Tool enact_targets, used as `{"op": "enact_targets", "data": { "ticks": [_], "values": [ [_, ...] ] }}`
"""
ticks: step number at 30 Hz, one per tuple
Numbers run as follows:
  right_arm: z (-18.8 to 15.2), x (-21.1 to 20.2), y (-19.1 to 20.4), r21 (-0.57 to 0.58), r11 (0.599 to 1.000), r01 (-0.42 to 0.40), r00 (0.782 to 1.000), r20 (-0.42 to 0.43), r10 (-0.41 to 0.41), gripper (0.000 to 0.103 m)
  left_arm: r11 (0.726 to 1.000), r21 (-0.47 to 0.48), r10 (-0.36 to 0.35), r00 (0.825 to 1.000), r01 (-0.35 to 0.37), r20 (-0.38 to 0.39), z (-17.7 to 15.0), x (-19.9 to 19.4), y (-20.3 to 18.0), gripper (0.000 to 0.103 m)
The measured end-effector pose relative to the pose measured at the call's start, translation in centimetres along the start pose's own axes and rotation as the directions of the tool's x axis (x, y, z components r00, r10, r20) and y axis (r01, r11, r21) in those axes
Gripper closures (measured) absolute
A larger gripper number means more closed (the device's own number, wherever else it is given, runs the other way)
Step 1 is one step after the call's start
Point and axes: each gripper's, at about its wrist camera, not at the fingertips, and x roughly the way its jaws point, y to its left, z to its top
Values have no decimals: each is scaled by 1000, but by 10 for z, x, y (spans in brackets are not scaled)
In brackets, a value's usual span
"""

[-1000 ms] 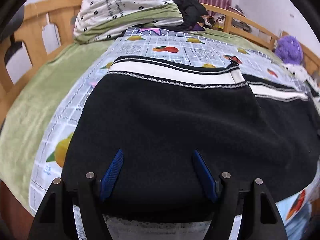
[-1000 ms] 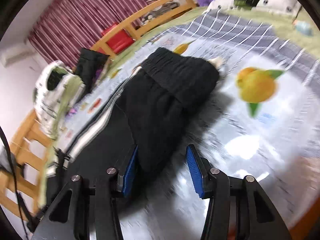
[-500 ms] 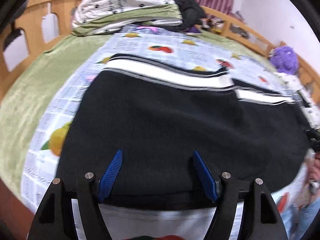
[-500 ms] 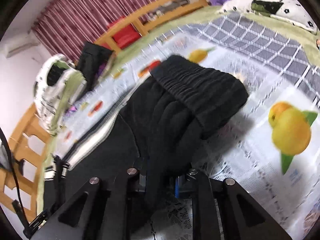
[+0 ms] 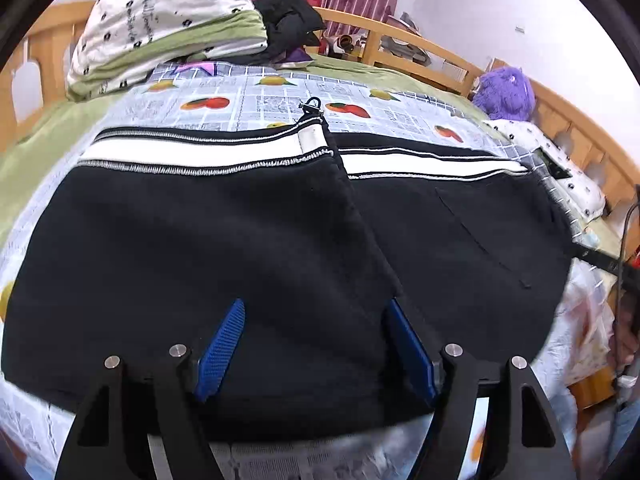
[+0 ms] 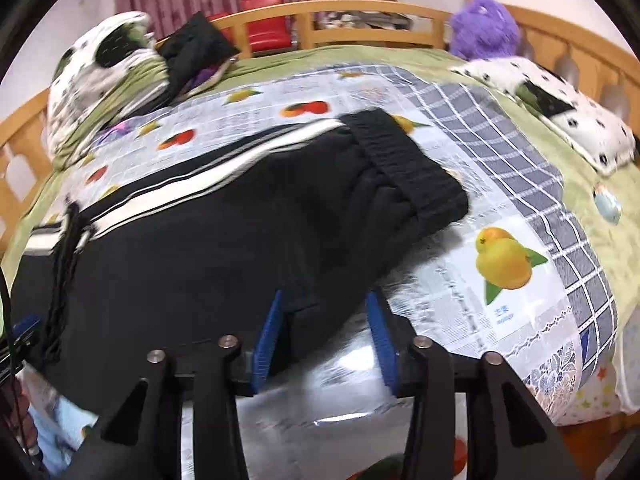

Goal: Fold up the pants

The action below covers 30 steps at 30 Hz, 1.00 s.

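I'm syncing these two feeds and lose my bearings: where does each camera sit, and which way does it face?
Left wrist: on the left gripper, low at the near bed edge, facing across the black pants; jaws open.
Right wrist: on the right gripper, facing the pants' waistband; jaws open.
Shared: pants, purple plush toy, fruit-print cover.

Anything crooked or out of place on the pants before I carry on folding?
Mostly tidy. The pants lie folded over, but the folded-over cuff end runs at a slant and its white stripe sits higher than the stripe beneath. A black drawstring trails loose at the far end in the right wrist view.
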Motion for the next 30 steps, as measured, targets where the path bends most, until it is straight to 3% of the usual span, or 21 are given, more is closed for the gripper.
{"op": "enact_targets", "data": {
  "ticks": [3, 6, 11, 15, 18, 24, 30],
  "values": [
    [-1, -7, 28, -69, 998, 2, 999, 43, 1, 47, 993, -92, -83, 996, 80, -26, -1, -19, 24, 32],
    [-3, -4, 57, -128, 992, -8, 996, 81, 19, 32, 992, -129, -7, 999, 12, 36, -13, -51, 52, 32],
    [-10, 37, 70, -48, 992, -116, 993, -37, 114, 32, 971, -215, 122, 990, -105, 67, -40, -95, 104, 33],
    [-26, 43, 80, -92, 994, -58, 998, 22, 61, 26, 940, -320, 153, 985, -120, 78, -56, -106, 144, 33],
    [-31, 43, 83, -107, 994, -37, 998, 41, 42, 25, 926, -367, 119, 991, -91, 55, -53, -93, 164, 35],
    [-33, 44, 82, -99, 994, -37, 997, 65, 43, 24, 903, -429, 28, 996, 9, 80, -41, -71, 185, 35],
    [-34, 45, 81, -84, 995, -48, 995, 82, 55, 23, 909, -414, -2, 994, 46, 107, -41, -60, 184, 36]
  ]
}}
